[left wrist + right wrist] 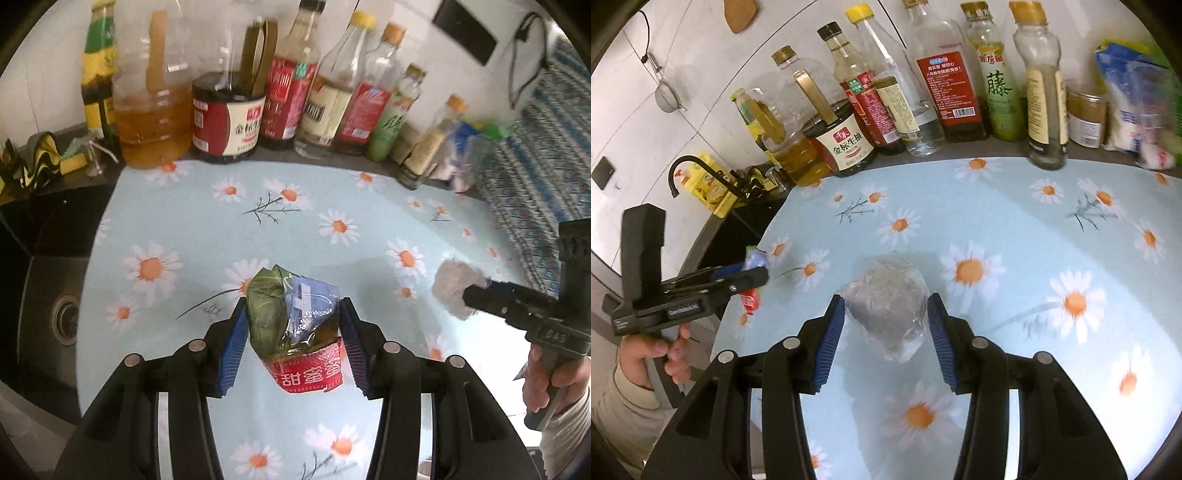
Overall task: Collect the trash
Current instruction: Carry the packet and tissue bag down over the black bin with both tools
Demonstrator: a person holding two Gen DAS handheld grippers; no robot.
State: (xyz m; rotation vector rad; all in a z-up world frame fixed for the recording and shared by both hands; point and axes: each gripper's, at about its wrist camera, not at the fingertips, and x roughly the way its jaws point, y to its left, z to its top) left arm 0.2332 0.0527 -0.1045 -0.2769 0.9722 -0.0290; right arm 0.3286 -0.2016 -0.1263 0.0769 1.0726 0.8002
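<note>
My left gripper [293, 314] is shut on a crumpled snack wrapper [295, 325], green, blue and red with white characters, lifted above the daisy-print cloth [332, 206]. My right gripper [886, 314] is shut on a crumpled wad of clear plastic film [890, 302], also held off the cloth. From the left wrist view the right gripper [461, 295] shows at the right with the pale wad [454, 286] at its tips. From the right wrist view the left gripper [753, 273] shows at the left, a hand [650, 350] on its handle, the wrapper [753, 299] poking out.
A row of oil, vinegar and sauce bottles [229, 114] lines the wall behind the cloth. A dark sink [55, 288] with a black tap [683, 170] lies to the left. Bags of food [1137, 103] stand at the back right. A patterned blue fabric [535, 177] hangs at the right.
</note>
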